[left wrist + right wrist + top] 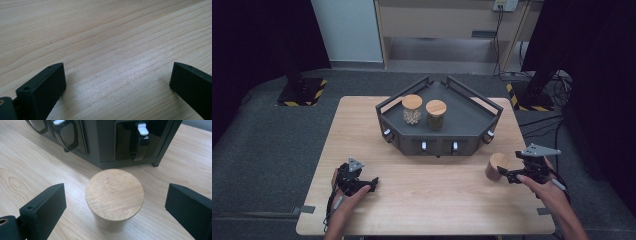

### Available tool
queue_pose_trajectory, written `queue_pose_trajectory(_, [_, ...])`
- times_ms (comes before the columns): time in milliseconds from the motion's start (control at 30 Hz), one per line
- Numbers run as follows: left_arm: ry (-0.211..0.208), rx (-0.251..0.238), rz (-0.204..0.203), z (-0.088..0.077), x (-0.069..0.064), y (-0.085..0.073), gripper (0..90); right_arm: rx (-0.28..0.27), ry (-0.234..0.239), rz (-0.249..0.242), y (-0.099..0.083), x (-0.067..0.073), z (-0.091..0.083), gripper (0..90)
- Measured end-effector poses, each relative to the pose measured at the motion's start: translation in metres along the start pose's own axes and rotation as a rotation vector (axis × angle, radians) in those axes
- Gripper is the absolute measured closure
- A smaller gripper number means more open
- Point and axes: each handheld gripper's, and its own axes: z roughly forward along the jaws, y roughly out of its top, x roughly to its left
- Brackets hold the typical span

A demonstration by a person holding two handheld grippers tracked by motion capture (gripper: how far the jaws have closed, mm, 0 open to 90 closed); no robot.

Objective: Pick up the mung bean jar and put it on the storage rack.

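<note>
A dark corner-shaped rack [464, 117] stands at the back middle of the wooden table [362, 135]; its top holds two glass jars with wooden lids, one with pale contents [412, 109] and one with greenish contents [436, 115]. A third wooden-lidded jar [497, 166] [114, 195] stands on the table at the right, in front of the rack [107, 142]. My right gripper [507, 173] [115, 217] is open, its jaws on either side of this jar and clear of it. My left gripper [371, 185] [117, 85] rests open over bare wood at the front left.
The rack's front face carries several small drawers with white handles [424, 145] [142, 128]. Black stands with yellow-striped bases [302, 92] sit on the grey floor beyond the table. Bare wood lies between the two grippers [437, 195].
</note>
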Motion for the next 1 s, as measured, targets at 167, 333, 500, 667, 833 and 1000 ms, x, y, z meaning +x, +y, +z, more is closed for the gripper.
queue_pose_trajectory(167, [0.000,0.000,0.000,0.000,0.000,0.000,0.0,0.010,-0.003,0.002,-0.005,0.001,0.002,3.6])
queue_pose_trajectory(333, [0.000,0.000,0.000,0.000,0.000,0.000,0.0,0.016,-0.004,0.005,-0.011,0.001,0.003,3.6])
queue_pose_trajectory(500, [0.000,0.000,0.000,0.000,0.000,0.000,0.0,0.023,-0.005,0.020,-0.018,0.001,0.004,3.6])
queue_pose_trajectory(667, [0.000,0.000,0.000,0.000,0.000,0.000,0.0,0.038,-0.004,0.025,-0.025,0.000,0.007,3.6])
queue_pose_trajectory(833, [0.000,0.001,0.000,0.000,0.000,0.000,0.0,0.048,-0.004,0.032,-0.029,0.001,0.009,3.6])
queue_pose_trajectory(1000, [0.000,0.000,0.000,0.000,0.000,0.000,0.0,0.053,0.001,0.040,-0.033,0.001,0.011,3.6])
